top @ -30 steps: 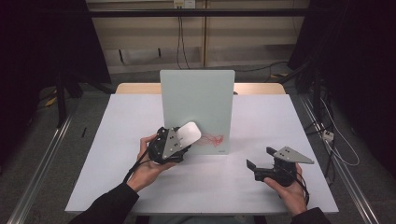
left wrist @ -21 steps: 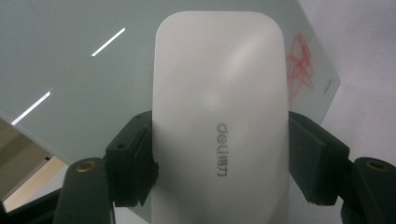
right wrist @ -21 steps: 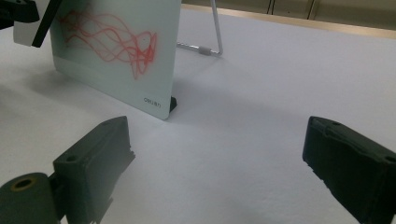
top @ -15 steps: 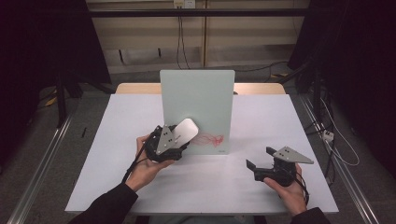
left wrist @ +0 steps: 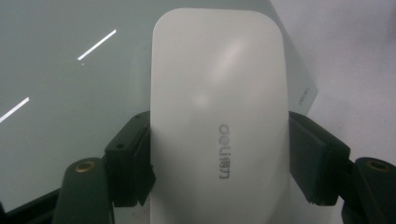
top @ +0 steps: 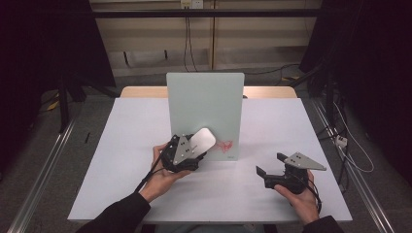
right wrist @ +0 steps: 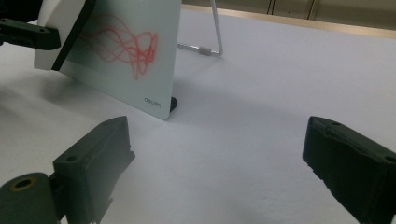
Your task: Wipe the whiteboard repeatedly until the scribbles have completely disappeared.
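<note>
Clamping left gripper [top: 194, 148] on white plastic eraser [left wrist: 219, 112], I pressed it toward red scribble [top: 226, 145] on glass board [top: 204, 97] to wipe; right gripper [top: 269, 166] idled, jaws apart.

A white table [top: 121, 160] fills the middle of the high view — its wooden edge [top: 145, 91] shows at the back. Cables [top: 187, 43] hang down the wall at the top centre.

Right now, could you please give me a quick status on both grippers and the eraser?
Left gripper shut on white eraser, at the glass board. Right gripper open, empty, resting aside. Red scribble beside eraser, nothing blocking.
</note>
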The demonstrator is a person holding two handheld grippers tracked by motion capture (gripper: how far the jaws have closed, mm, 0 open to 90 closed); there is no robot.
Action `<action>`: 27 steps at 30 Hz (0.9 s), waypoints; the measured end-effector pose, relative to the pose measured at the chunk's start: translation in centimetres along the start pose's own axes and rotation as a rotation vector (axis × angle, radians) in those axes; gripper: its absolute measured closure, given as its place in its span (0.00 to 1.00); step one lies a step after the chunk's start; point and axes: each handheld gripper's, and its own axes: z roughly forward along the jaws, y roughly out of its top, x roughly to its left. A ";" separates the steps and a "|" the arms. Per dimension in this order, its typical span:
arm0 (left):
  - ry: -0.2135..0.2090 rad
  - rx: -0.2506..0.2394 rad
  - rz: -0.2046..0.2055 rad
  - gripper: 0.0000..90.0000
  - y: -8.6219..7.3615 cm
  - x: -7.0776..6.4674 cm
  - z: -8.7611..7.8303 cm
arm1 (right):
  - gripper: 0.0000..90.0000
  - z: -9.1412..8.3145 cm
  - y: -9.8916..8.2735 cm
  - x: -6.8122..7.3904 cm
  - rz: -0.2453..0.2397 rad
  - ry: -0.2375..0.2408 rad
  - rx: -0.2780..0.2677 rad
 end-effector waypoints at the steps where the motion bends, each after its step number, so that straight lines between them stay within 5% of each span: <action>1: -0.005 0.002 0.001 0.34 0.0 -0.1 0.1 | 0.09 0.0 0.0 0.0 0.000 0.001 0.000; 9: -0.028 0.001 -0.005 0.34 0.2 -0.8 0.9 | 0.09 0.0 0.0 0.0 0.000 0.002 0.000; 22: 0.029 -0.059 -0.087 0.34 0.6 3.2 -2.0 | 0.09 0.0 0.0 0.0 0.002 0.002 0.000; 27: 0.034 -0.057 -0.092 0.34 0.2 3.6 -2.5 | 0.09 0.0 0.0 0.0 0.003 0.001 0.000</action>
